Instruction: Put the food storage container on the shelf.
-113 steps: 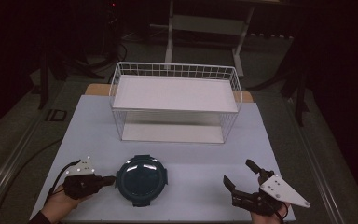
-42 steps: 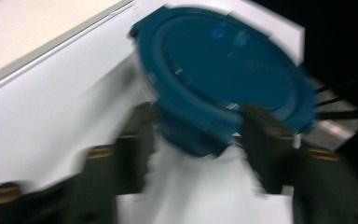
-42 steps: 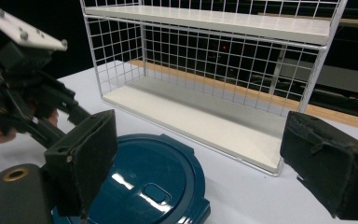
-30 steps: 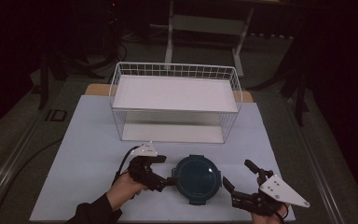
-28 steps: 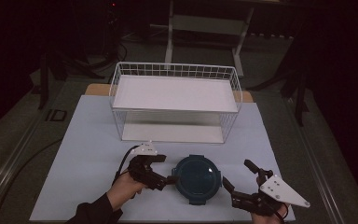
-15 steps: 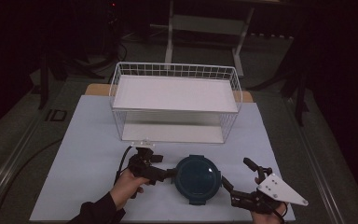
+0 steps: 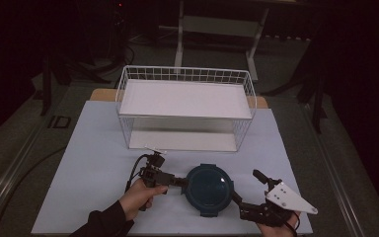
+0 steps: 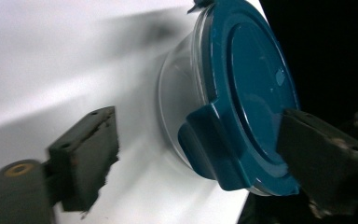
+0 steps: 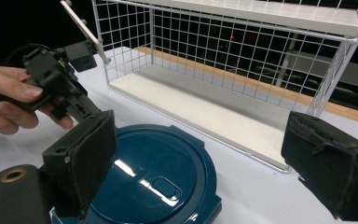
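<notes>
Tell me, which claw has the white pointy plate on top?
The right claw, at the table's near right corner. A pale three-cornered plate sits on top of it. The left claw, beside the blue lid, has only a small thin plate.

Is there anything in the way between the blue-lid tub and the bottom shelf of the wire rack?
Nothing visible. The tub sits on the white table just in front of the wire rack, whose front side is open, and the strip of table up to its bottom shelf is bare.
</notes>
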Tool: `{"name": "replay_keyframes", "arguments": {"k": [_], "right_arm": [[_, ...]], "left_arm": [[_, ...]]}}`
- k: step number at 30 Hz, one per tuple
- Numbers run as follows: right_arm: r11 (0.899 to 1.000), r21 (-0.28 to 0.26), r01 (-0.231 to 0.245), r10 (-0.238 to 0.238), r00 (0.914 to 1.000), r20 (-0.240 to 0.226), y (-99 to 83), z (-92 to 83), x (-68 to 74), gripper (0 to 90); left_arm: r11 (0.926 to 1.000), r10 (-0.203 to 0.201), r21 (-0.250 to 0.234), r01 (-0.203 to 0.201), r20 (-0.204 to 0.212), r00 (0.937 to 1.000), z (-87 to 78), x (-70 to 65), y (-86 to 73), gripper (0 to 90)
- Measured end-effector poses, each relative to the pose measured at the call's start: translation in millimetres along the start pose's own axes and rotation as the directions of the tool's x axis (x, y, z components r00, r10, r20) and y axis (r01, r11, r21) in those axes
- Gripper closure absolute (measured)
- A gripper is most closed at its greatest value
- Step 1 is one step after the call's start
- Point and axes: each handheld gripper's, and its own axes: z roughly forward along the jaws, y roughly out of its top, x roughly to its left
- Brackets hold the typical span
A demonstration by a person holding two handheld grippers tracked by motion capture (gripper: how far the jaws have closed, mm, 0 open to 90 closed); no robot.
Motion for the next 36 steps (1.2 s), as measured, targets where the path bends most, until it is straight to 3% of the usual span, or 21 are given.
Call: {"name": "replay_keyframes", "arguments": {"k": [6,10,14,22,23,25,27,29,31,32,33,34,35,36], "right_arm": [[1.0,0.001,0.003,-0.003,1.0,-0.001,-0.4,-0.5,0.9,10.2],[1.0,0.006,0.005,-0.005,1.0,-0.003,-0.4,-0.5,1.2,10.2],[1.0,0.011,0.004,-0.004,1.0,-0.003,-0.5,-0.2,0.9,10.2],[0.997,0.063,-0.034,0.035,0.9991,-0.022,-1.7,0.6,-4.4,14.2],[0.993,0.103,-0.05,0.053,0.9982,-0.027,-2.7,2.1,-7.9,16.6],[0.976,0.185,-0.114,0.125,0.9908,-0.051,-8.1,7.6,-18.0,17.8],[0.953,0.239,-0.184,0.212,0.9725,-0.096,-14.5,13.5,-27.1,19.4],[0.929,0.28,-0.244,0.288,0.949,-0.128,-20.1,18.5,-35.3,21.8],[0.903,0.309,-0.298,0.359,0.9192,-0.162,-24.5,22.1,-42.8,25.1],[0.883,0.332,-0.332,0.403,0.8992,-0.171,-27.7,24.9,-47.9,25.6],[0.872,0.34,-0.353,0.427,0.8875,-0.174,-29.5,26.0,-50.7,28.0],[0.857,0.347,-0.38,0.46,0.8689,-0.184,-32.1,27.1,-54.2,29.9],[0.836,0.365,-0.41,0.502,0.8398,-0.206,-35.2,28.6,-57.5,31.6],[0.827,0.372,-0.422,0.518,0.8289,-0.211,-37.0,29.2,-59.0,32.3]], "left_arm": [[0.9979,-0.057,0.034,0.056,0.03,0.9979,3.7,3.4,-2.2,29.8],[0.9947,-0.098,0.039,0.095,0.073,0.9925,6.3,5.7,-4.5,41.5],[0.9948,-0.098,0.035,0.096,0.078,0.9921,8.3,3.1,-5.0,51.1],[0.9973,-0.066,0.037,0.064,0.066,0.9956,7.2,-0.2,-5.7,52.0],[0.998,-0.055,0.034,0.053,0.063,0.9965,6.5,-1.7,-6.8,52.0],[0.9984,-0.047,0.034,0.045,0.06,0.9971,6.0,-2.9,-7.5,52.3],[0.9992,-0.026,0.031,0.025,0.06,0.9978,4.1,-6.7,-9.0,53.2],[0.9996,0.002,0.029,-0.004,0.06,0.9982,3.0,-9.8,-10.1,54.2],[0.9993,0.025,0.026,-0.026,0.055,0.9982,2.0,-12.9,-11.0,54.9],[0.9993,0.029,0.021,-0.03,0.051,0.9983,1.9,-14.6,-11.9,55.0],[0.9989,0.041,0.022,-0.042,0.049,0.9979,1.1,-15.6,-12.7,55.2],[0.9986,0.049,0.02,-0.05,0.047,0.9977,0.3,-16.9,-13.9,55.4],[0.9982,0.056,0.018,-0.057,0.047,0.9973,-0.1,-17.2,-14.8,55.5],[0.9977,0.065,0.018,-0.066,0.046,0.9969,-0.6,-18.1,-15.8,55.6]]}}
